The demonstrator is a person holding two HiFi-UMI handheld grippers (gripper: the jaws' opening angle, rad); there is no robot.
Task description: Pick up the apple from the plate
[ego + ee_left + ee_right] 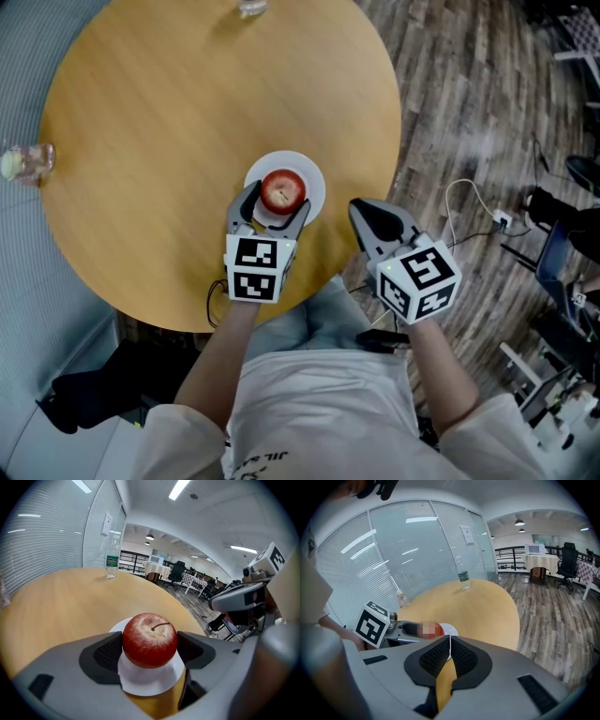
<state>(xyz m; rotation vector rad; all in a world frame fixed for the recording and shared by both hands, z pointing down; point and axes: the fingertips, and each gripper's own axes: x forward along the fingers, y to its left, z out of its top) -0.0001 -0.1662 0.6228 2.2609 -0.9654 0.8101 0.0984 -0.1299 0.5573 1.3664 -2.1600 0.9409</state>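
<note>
A red apple sits on a small white plate near the front edge of a round wooden table. My left gripper is open and low over the plate, with the apple between its jaws. The dark pads stand close beside the apple's two sides, and I see no squeeze on it. My right gripper is shut on nothing and hangs off the table's edge, to the right of the plate.
A clear water bottle stands at the table's far edge. A small glass sits at its left edge. Cables and a plug lie on the wood floor at the right, near chair legs.
</note>
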